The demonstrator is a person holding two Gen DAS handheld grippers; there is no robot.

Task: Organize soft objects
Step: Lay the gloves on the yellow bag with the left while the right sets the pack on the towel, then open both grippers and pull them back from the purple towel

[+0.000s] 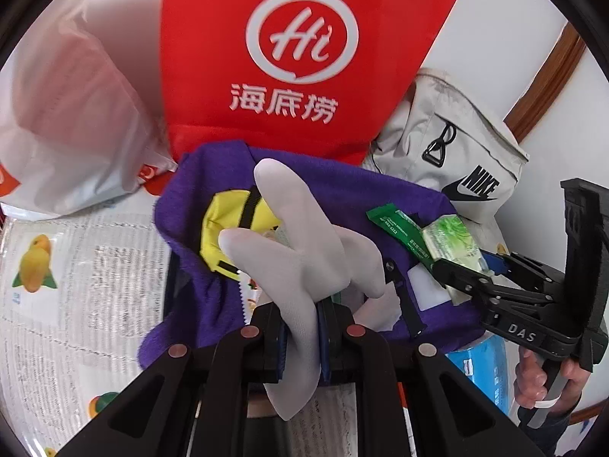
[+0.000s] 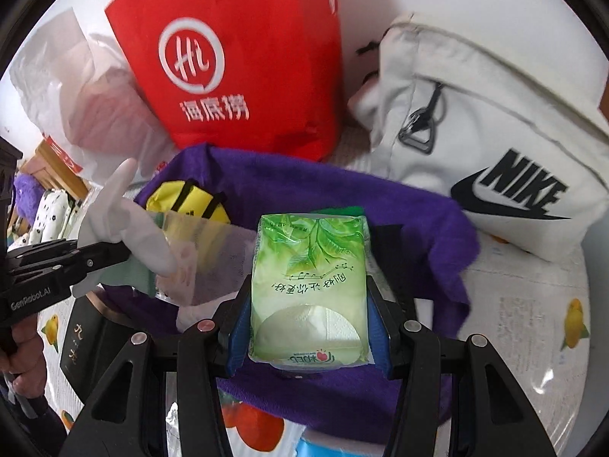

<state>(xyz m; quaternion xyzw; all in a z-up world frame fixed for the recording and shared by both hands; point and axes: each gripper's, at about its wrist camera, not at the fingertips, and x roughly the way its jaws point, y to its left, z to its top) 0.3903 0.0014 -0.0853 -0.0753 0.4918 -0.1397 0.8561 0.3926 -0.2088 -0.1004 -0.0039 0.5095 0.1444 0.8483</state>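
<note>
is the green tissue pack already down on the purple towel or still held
Held: the green plastic tissue pack sits clamped between the right gripper's blue pads, above the fuzzy purple towel.

The right gripper [image 2: 309, 304] clamps a green tissue pack [image 2: 310, 289] between its blue pads, above a purple cloth-lined container [image 2: 399, 205] that holds a yellow pouch [image 2: 190, 200]. At the left edge the left gripper [image 2: 129, 253] pinches a white sock [image 2: 125, 224] over the container's near-left rim, with a hand [image 2: 23, 358] on its handle below. Behind the container stand a red bag [image 2: 243, 64] with a white logo, a crumpled white plastic bag [image 2: 76, 87] and a pale Nike bag [image 2: 495, 125], all on a fruit-printed worktop [image 2: 533, 304].
</note>
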